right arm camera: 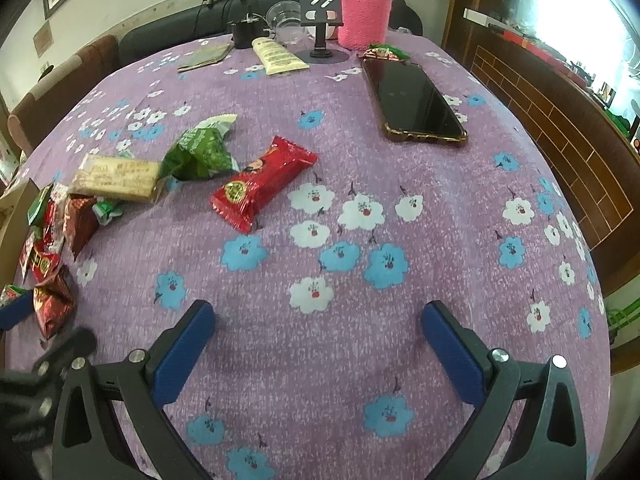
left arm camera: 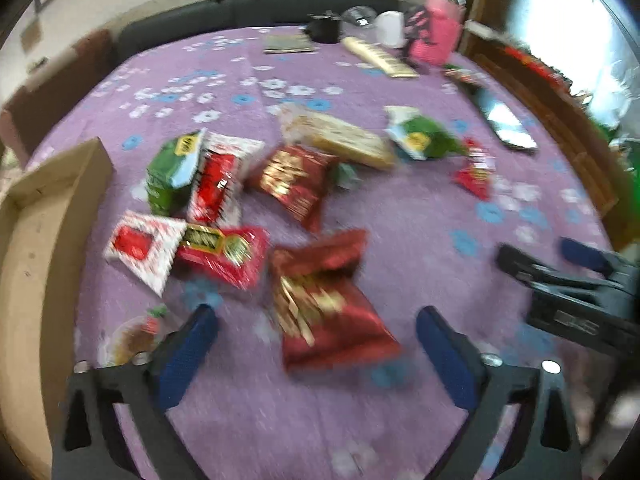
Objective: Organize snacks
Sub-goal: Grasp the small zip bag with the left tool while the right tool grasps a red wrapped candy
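Blue-padded, the left gripper [left arm camera: 316, 320] and right gripper [right arm camera: 318, 316] both gape wide and hold nothing above the purple cloth [right arm camera: 400, 184], where one red snack [right arm camera: 262, 182], one green [right arm camera: 198, 154] and one biscuit pack [right arm camera: 116, 178] lie mid-table, other snacks heaped toward the left edge.

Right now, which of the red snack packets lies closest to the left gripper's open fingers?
The dark red foil packet with gold print, lying between the left gripper fingers. The other red packets sit farther up the purple floral tablecloth.
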Demonstrator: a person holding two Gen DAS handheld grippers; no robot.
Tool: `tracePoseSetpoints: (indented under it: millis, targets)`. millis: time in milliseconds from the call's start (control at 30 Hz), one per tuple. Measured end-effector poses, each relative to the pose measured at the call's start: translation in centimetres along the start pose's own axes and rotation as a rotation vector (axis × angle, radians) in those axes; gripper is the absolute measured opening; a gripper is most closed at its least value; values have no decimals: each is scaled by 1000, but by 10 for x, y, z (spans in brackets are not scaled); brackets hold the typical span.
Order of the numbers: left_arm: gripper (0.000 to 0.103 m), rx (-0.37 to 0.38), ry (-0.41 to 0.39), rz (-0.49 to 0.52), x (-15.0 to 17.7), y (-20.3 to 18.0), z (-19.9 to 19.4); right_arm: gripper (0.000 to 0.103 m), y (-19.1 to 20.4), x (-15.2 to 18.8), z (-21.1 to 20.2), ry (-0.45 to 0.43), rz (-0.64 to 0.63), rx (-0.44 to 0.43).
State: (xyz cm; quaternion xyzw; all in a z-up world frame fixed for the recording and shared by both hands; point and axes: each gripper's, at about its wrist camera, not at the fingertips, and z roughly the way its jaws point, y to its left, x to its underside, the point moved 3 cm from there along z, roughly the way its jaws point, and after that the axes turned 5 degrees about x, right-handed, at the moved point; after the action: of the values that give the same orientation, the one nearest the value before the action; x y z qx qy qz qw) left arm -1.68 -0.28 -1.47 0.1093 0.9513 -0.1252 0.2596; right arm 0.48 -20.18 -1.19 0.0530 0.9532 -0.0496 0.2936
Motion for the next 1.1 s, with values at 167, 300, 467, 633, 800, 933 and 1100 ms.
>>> tracePoseSetpoints:
  millis: [167, 300, 467, 633, 800, 933, 1100]
  targets:
    - [83, 112, -115, 10, 9, 2, -53, 103, -3, 2, -2, 11, -18, -21]
    - [84, 59, -305, 38, 11, 19, -116, 94, -14, 5, -23, -26, 18, -79]
    - [92, -56, -494, 13, 4, 57, -163, 94, -9, 6, -82, -307, -14, -128]
    - [95, -57, -465, -81, -2, 89, -157, 88, 38, 0, -85, -222, -96, -317]
    - [76, 34, -355, -93, 12, 89, -131, 72, 98, 2, -60, -108, -154, -436]
    - [76, 46, -303, -26, 22, 72, -111, 69, 127, 4, -49, -81, -171, -454]
    - [76, 57, -218, 37, 26, 54, -83, 34, 137, 8, -27, -8, -173, -477]
